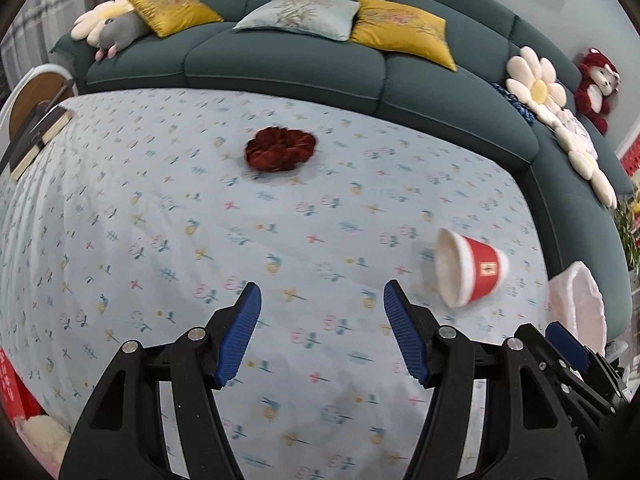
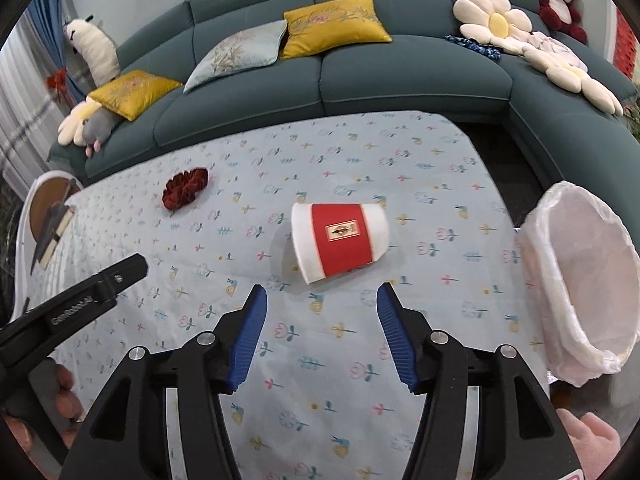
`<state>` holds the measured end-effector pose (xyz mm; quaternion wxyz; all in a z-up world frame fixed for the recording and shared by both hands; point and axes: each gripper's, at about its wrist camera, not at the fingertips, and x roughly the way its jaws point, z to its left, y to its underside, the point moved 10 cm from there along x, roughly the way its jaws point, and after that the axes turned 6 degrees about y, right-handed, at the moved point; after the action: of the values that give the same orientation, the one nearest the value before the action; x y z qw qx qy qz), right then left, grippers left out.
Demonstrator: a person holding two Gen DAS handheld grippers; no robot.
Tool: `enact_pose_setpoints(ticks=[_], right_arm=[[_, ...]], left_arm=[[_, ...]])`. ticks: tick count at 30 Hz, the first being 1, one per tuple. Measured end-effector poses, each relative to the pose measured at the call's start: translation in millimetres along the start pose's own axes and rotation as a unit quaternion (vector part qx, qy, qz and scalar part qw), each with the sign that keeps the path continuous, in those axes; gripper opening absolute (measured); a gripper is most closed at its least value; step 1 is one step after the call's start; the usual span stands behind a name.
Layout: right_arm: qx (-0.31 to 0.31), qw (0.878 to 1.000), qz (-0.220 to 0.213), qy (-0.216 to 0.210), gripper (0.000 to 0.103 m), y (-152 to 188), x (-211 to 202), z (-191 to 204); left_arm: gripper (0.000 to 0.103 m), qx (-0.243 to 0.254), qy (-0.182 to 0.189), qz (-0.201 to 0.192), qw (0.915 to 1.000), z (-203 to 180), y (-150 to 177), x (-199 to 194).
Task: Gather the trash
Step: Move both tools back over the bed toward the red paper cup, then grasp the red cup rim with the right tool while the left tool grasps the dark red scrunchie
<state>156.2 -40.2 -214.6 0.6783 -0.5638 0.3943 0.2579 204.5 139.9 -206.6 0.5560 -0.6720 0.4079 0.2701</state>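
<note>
The cup (image 2: 340, 240) lies on its side at the centre of the right wrist frame, a white paper cup with a broad red band and a small gold-edged label, its wide mouth turned lower left and slightly blurred. It rests on the tablecloth (image 2: 360, 360), pale blue with small flower prints. Just below it the right gripper (image 2: 320, 336) stands parted, nothing between its blue pads (image 2: 248, 340), which are clear of the cup. At the right edge, the bin (image 2: 576, 280) with its white liner tilts its mouth toward the camera. In the left wrist frame the cup (image 1: 470, 268) sits at the right, mouth facing left, and the left gripper (image 1: 322, 336) is also parted and empty over bare cloth. A dark red scrunchie (image 2: 185, 192) lies in the upper left of the cloth. A teal sofa (image 2: 400, 76) with cushions curves behind.
</note>
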Motion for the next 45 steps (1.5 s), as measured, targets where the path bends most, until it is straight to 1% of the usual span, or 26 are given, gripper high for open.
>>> enact_pose_setpoints(ticks=[1,4,10,15,17,19,22,24,25,26,27,29,30,31,35,37,41,43,44,45], right_arm=[[0.0,1.0,0.002,0.001,0.059,0,4,3],[0.003,1.0,0.009,0.012,0.06,-1,21,12],[0.014,0.998,0.014,0.053,0.061,-5,56,17],[0.003,0.996,0.013,0.088,0.061,-8,87,20],[0.003,0.994,0.01,0.107,0.061,-9,96,15],[0.007,0.993,0.007,0.117,0.061,-11,101,10],[0.012,0.991,0.003,0.136,0.06,-14,109,-5],[0.019,0.991,-0.004,0.135,0.052,-19,110,-12],[0.023,0.991,-0.009,0.131,0.045,-23,110,-15],[0.022,0.992,-0.011,0.126,0.035,-26,112,-16],[0.02,0.993,-0.013,0.118,0.03,-31,112,-15],[0.009,0.995,-0.02,0.097,0.009,-43,114,-5],[0.002,0.996,-0.022,0.084,0.005,-49,116,1],[-0.005,0.997,-0.026,0.066,0.003,-58,117,12],[-0.022,0.999,-0.038,0.023,0.003,-83,122,45],[-0.023,0.999,-0.038,0.005,0.003,-91,127,59],[-0.023,0.999,-0.034,-0.017,0.003,-103,138,79],[-0.024,0.999,-0.034,-0.022,0.003,-101,140,88],[-0.025,0.999,-0.033,-0.025,0.003,-101,142,93],[-0.027,0.999,-0.032,-0.028,0.003,-101,144,97]], left_arm=[[0.061,-0.002,-0.002,0.001,1.0,5,0,2],[0.061,-0.007,-0.007,0.004,0.9999,20,1,8],[0.061,-0.015,-0.01,0.009,0.9998,40,0,19],[0.061,-0.013,-0.012,0.011,0.9998,51,-8,30],[0.066,-0.012,-0.015,0.009,0.9998,56,-14,34],[0.073,-0.01,-0.02,0.004,0.9997,61,-22,39],[0.077,-0.008,-0.023,0.0,0.9997,69,-39,48],[0.08,-0.007,-0.025,-0.004,0.9996,73,-53,56],[0.081,-0.006,-0.027,-0.005,0.9996,75,-59,60],[0.081,-0.005,-0.03,-0.008,0.9995,77,-67,64],[0.082,-0.004,-0.031,-0.009,0.9995,79,-74,69],[0.082,-0.002,-0.033,-0.01,0.9994,83,-87,77],[0.082,-0.002,-0.035,-0.011,0.9993,85,-95,83],[0.082,-0.003,-0.036,-0.012,0.9993,87,-103,89],[0.082,-0.005,-0.042,-0.01,0.9991,97,-126,113],[0.082,-0.011,-0.039,-0.007,0.9992,101,-133,123],[0.08,-0.02,-0.03,0.006,0.9993,106,-140,144],[0.072,-0.016,-0.026,0.016,0.9994,104,-139,154],[0.07,-0.014,-0.022,0.023,0.9994,102,-138,159],[0.064,-0.014,-0.018,0.027,0.9994,100,-136,163]])
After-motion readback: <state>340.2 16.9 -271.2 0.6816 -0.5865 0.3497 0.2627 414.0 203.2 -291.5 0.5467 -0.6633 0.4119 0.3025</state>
